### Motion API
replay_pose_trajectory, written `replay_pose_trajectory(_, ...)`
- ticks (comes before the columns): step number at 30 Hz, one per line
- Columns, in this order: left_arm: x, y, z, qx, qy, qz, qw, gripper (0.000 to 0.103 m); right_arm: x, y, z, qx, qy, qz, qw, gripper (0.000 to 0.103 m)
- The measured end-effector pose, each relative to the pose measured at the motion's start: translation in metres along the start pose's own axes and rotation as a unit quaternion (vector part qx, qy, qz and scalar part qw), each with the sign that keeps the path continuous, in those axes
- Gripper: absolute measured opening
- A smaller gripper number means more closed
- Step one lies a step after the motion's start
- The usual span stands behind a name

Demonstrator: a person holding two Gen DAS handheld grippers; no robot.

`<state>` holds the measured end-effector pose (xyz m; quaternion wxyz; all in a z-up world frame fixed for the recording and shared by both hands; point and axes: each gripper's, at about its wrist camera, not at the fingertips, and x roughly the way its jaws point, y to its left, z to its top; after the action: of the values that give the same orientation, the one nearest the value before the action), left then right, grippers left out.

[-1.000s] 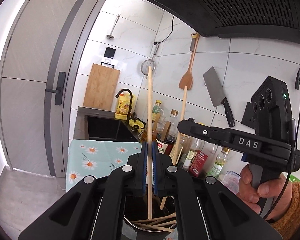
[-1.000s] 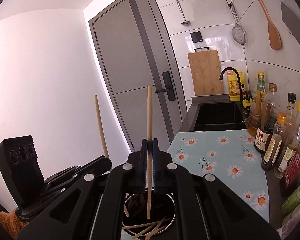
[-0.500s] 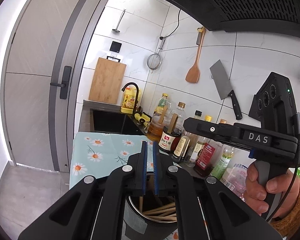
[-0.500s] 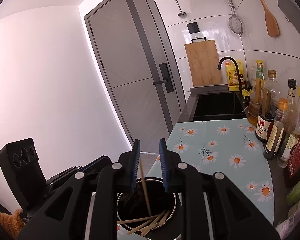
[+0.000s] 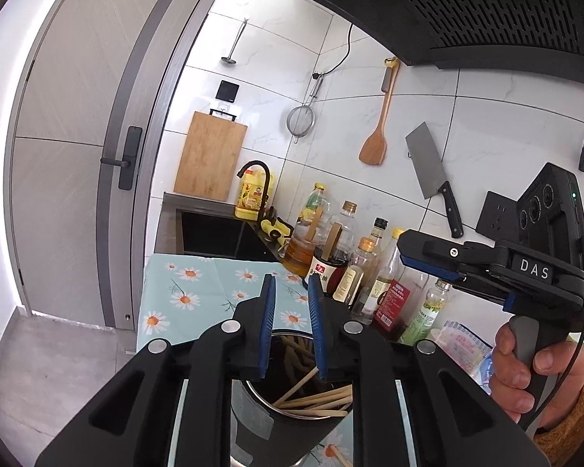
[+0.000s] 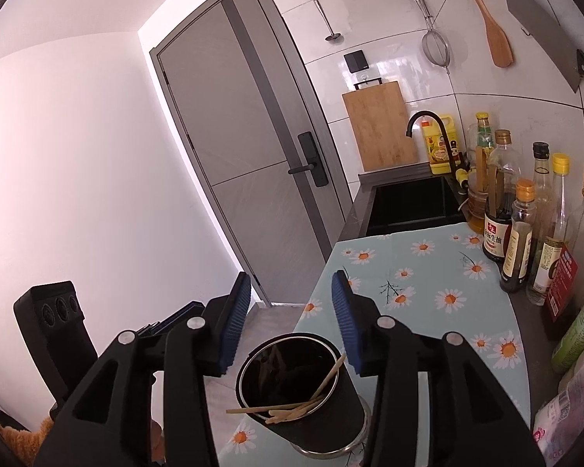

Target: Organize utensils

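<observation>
A black cylindrical utensil holder (image 6: pixel 303 408) stands on the daisy-print cloth (image 6: pixel 428 284). Several wooden chopsticks (image 6: pixel 292 410) lean inside it. My right gripper (image 6: pixel 290 323) hovers just above the holder's rim, its jaws opening with nothing between the blue pads. My left gripper (image 5: pixel 292 327) is over the same holder (image 5: pixel 276 424), jaws a little apart and opening, also empty; the chopsticks (image 5: pixel 315 401) lie below it. A hand (image 5: pixel 533 369) holds the right gripper (image 5: pixel 408 251) at the right of the left wrist view. One loose chopstick (image 5: pixel 338 455) lies on the cloth beside the holder.
Sauce and oil bottles (image 6: pixel 518 233) line the wall on the right. Beyond the cloth are a black sink (image 6: pixel 408 202) with a faucet (image 6: pixel 428 120) and a cutting board (image 6: pixel 381 128). A cleaver (image 5: pixel 432 171), a wooden spatula (image 5: pixel 375 144) and a strainer (image 5: pixel 301 122) hang on the tiles.
A second ago each gripper was shut on one upright chopstick. Both let go, the chopsticks dropped into the holder, and both sets of jaws have widened, the right more.
</observation>
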<state>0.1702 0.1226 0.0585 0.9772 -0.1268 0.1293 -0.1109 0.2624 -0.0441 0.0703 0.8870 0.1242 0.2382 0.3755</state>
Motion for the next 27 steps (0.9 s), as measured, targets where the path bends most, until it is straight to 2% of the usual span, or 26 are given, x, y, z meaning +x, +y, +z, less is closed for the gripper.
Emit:
replay_pose_trajectory(2, -0.008, -0.003, 0.003, -0.001, -0.003, 0.002, 1.0, 0.017, -0.009, 0.001, 0.001, -0.001, -0.002, -0.001, 1.0, 0.045)
replay_pose_trajectory(3, -0.013, -0.005, 0.004, 0.001, -0.004, 0.003, 1.0, 0.021, -0.015, 0.001, 0.001, -0.002, 0.0, -0.001, 1.0, 0.046)
replay_pose_trajectory(4, -0.019, -0.007, 0.006, 0.002, -0.004, 0.007, 1.0, 0.033, -0.021, 0.001, 0.001, -0.004, 0.001, -0.001, 1.0, 0.049)
replay_pose_trajectory(6, -0.03, -0.01, 0.007, 0.003, -0.005, 0.013, 0.9999, 0.049, -0.033, 0.003, 0.001, -0.009, 0.005, -0.007, 1.0, 0.051)
replay_pose_trajectory(9, -0.046, -0.016, 0.004, 0.013, -0.002, 0.015, 0.9998, 0.049, -0.044, 0.002, -0.003, -0.013, 0.028, -0.02, 0.999, 0.051)
replay_pose_trajectory(13, -0.063, -0.024, -0.003, 0.018, 0.008, 0.026, 0.9995, 0.05, -0.047, -0.006, -0.018, 0.001, 0.096, -0.036, 0.995, 0.052)
replay_pose_trajectory(15, -0.068, -0.028, -0.007, 0.019, 0.029, 0.035, 0.9988, 0.055, -0.048, -0.008, -0.028, -0.003, 0.128, -0.044, 0.991, 0.052)
replay_pose_trajectory(18, -0.068, -0.031, -0.016, 0.018, 0.07, 0.036, 0.9968, 0.06, -0.041, -0.013, -0.049, -0.004, 0.193, -0.063, 0.979, 0.052)
replay_pose_trajectory(21, -0.067, -0.034, -0.029, 0.018, 0.095, 0.04, 0.9945, 0.06, -0.023, -0.028, -0.074, 0.018, 0.281, -0.092, 0.955, 0.052)
replay_pose_trajectory(22, -0.066, -0.034, -0.031, 0.018, 0.102, 0.041, 0.9938, 0.06, -0.019, -0.032, -0.084, 0.028, 0.303, -0.085, 0.949, 0.052)
replay_pose_trajectory(27, -0.061, -0.04, -0.054, 0.017, 0.148, 0.035, 0.9882, 0.06, -0.004, -0.043, -0.123, 0.04, 0.369, -0.083, 0.925, 0.052)
